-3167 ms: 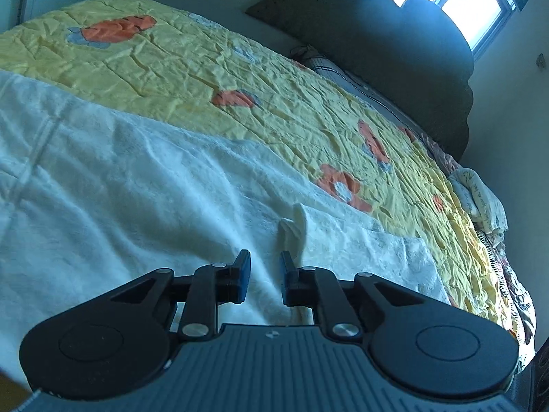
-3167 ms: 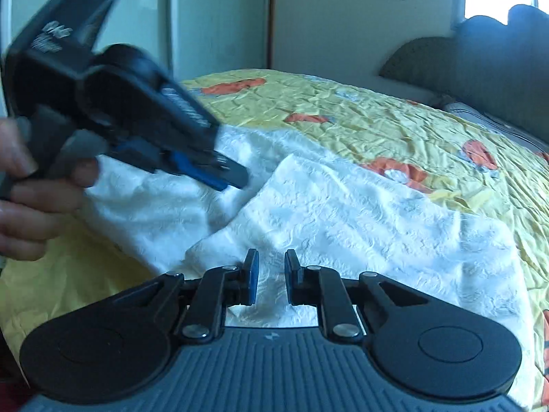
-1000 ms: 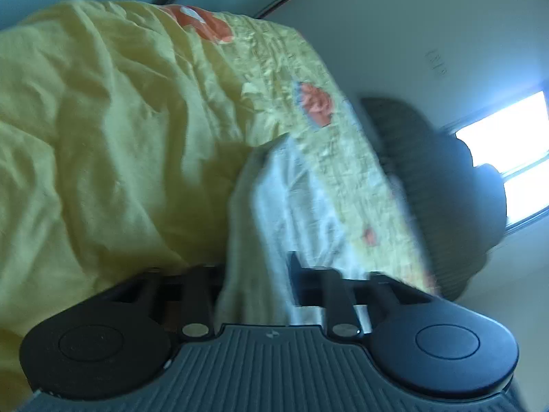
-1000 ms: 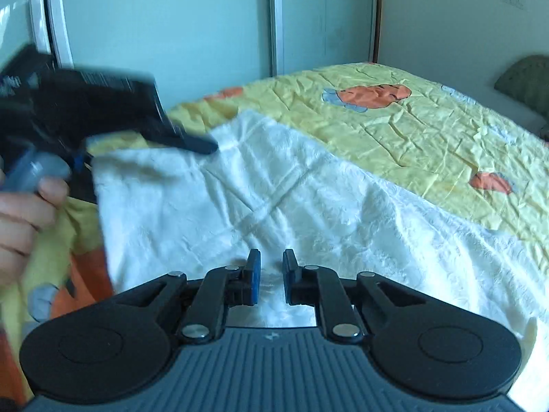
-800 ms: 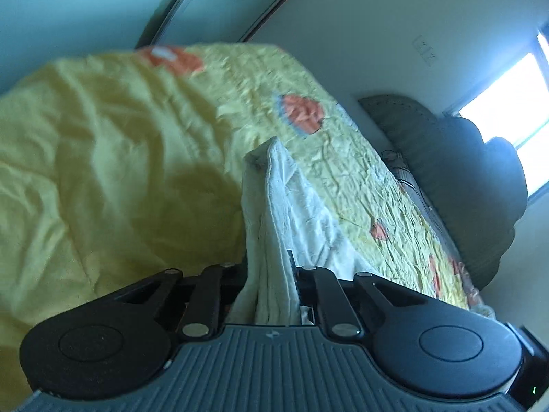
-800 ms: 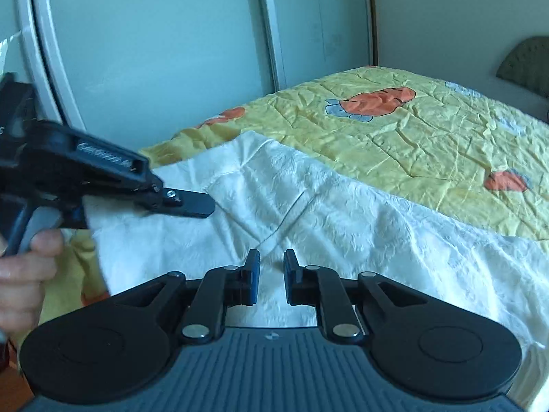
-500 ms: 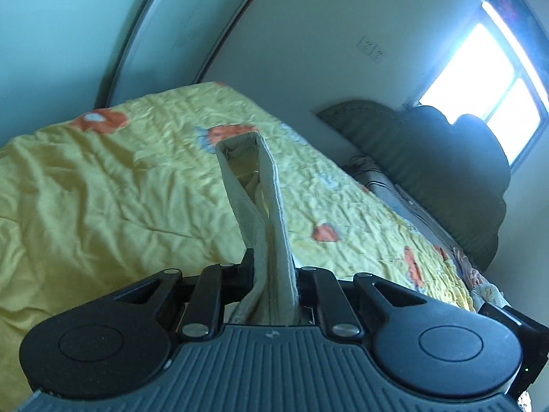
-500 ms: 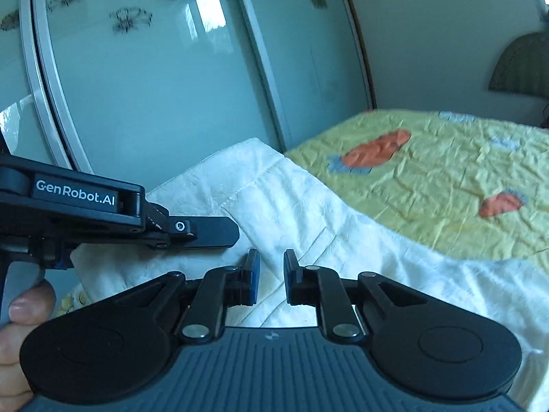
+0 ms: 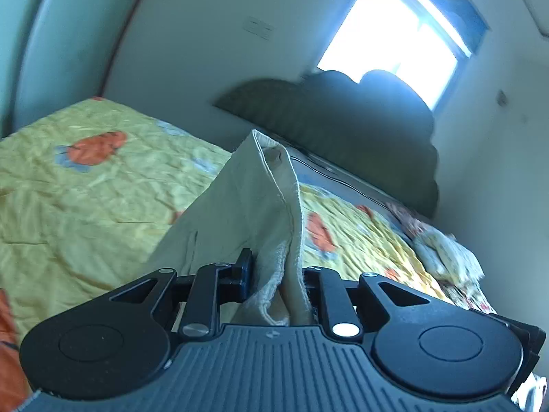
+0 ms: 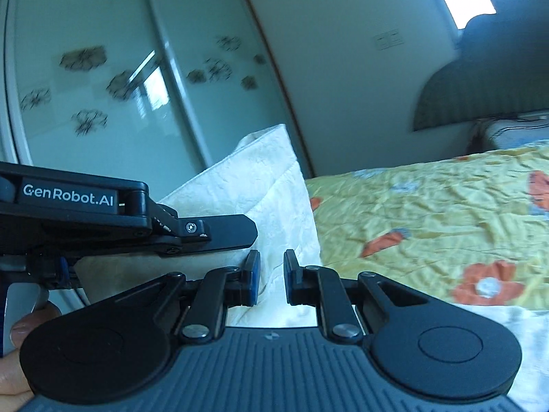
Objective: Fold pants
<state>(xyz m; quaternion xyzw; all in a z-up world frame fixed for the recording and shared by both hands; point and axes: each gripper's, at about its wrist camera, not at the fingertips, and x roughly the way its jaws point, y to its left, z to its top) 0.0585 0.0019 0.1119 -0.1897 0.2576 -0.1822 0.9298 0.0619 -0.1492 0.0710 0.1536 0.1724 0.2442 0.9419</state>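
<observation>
The white textured pants [image 10: 260,192] are lifted at one end above the yellow bedspread [image 10: 446,206]. My left gripper [image 9: 278,274] is shut on a bunched edge of the pants [image 9: 254,199], which stands up as a peak in front of the camera. In the right wrist view the left gripper [image 10: 219,230] shows side-on at the left, clamping the cloth. My right gripper [image 10: 271,274] is open with a narrow gap, right beside the hanging cloth, holding nothing.
The yellow bedspread [image 9: 85,189] with orange prints covers the bed. A dark headboard [image 9: 343,120] and a window [image 9: 398,37] stand at the far end. Frosted wardrobe doors [image 10: 120,79] are close on the left. Patterned bedding [image 9: 442,247] lies at the right.
My left gripper has closed on the pants' edge and raised it high off the bed, tilting upward. My right gripper has risen alongside and stayed open.
</observation>
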